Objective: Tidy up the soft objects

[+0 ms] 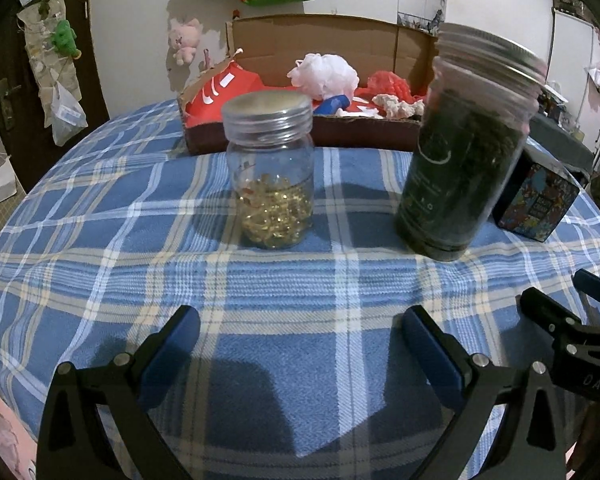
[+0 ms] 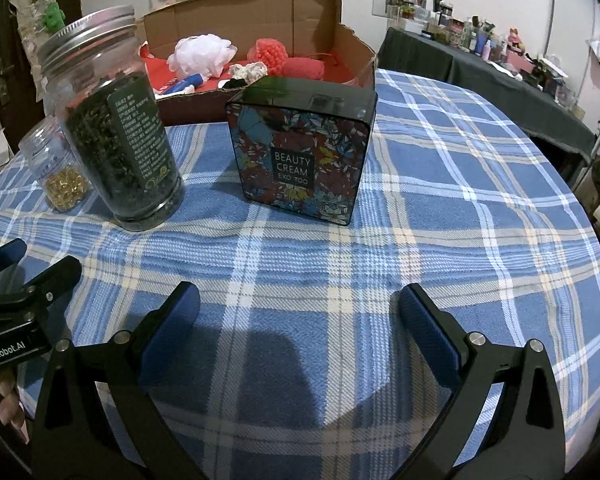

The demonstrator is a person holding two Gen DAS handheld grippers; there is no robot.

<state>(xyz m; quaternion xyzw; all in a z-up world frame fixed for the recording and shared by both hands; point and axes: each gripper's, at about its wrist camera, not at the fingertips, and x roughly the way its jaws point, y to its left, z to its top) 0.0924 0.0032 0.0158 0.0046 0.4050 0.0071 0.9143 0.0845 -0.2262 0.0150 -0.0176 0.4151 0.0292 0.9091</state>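
Observation:
An open cardboard box stands at the far side of the table. In it lie a white mesh puff, a red knobbly ball, a red sponge and a red cloth. My left gripper is open and empty, low over the plaid cloth in front of the jars. My right gripper is open and empty, in front of the tin. Each gripper shows at the edge of the other's view.
A small clear jar of gold pins, a tall jar of dark leaves and a floral "Beauty Cream" tin stand between grippers and box. A blue plaid cloth covers the round table. A cluttered dark shelf is at the right.

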